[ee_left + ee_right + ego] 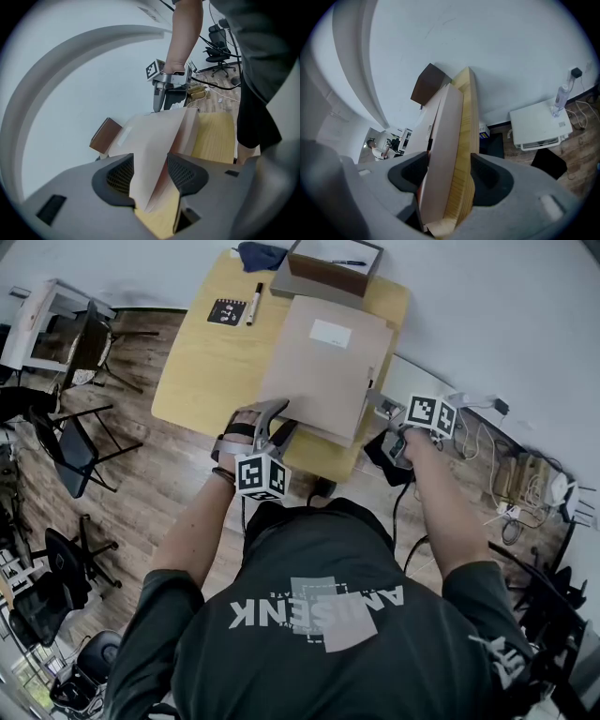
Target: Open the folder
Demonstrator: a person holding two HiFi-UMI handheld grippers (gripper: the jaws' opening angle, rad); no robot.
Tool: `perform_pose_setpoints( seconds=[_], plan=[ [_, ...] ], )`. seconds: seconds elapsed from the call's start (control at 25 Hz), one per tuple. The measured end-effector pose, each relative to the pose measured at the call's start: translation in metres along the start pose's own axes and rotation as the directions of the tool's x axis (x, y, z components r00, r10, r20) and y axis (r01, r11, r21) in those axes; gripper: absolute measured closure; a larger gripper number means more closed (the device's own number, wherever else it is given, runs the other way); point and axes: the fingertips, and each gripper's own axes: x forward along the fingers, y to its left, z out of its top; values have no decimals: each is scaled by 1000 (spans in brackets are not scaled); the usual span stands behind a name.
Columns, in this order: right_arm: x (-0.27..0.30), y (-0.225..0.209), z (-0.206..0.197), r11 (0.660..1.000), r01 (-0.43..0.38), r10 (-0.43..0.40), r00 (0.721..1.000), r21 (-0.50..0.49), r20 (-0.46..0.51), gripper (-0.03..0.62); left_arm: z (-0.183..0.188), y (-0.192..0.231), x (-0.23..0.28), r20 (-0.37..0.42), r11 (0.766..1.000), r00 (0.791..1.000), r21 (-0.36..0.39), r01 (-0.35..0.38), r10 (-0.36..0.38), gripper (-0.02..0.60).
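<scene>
Folder (pixel 319 367): a plain beige one with a white label (pixel 330 333) on its cover, it is lying flat on the right half of the table and reaching that table's near right edge, just in front of the box; at its near left corner the cover is standing a little clear of the layers under it

Floor (pixel 159 484): dark wood boards are showing round the table, with black chairs (pixel 70 442) sitting well off to the left

Table (pixel 202 371): a pale yellow wooden top is carrying everything, with its left half mostly bare

Box (pixel 323 276): a brown box is sitting at the far edge, touching or just behind the folder's far end

Left gripper (pixel 150 176): it is working at the folder's near left corner; its fingers are sitting narrow, pinching the lifted cover between the two pads

Right gripper (pixel 449 176): it is holding the folder's right edge; its jaws are closing over the folder and the tabletop's edge together, one pad on the folder, the other on the wood

Cloth (pixel 260 254): a dark blue piece is lying at the far edge, left of the box

Card (pixel 227 311): a small black square with light markings is lying left of the folder, well apart from it

Marker (pixel 254 304): a black and white marker is lying just right of the card

Pen (pixel 349 262): a dark pen is resting on top of the box
</scene>
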Motion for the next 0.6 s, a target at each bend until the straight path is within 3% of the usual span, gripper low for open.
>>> perform_pose_setpoints(
  seconds=[0.2, 0.4, 0.6],
  plan=[
    [1, 0, -1, 999, -23, 23, 1000, 35, -7, 324, -1, -6, 5, 15, 1000, 1000, -14, -9, 10, 359],
    [2, 0, -5, 995, -57, 58, 998, 85, -8, 324, 7, 4, -1, 76, 995, 995, -89, -55, 62, 383],
    [3, -1, -5, 994, -60, 62, 998, 90, -17, 316, 3, 1, 1, 62, 992, 997, -116, -45, 52, 390]
  ],
)
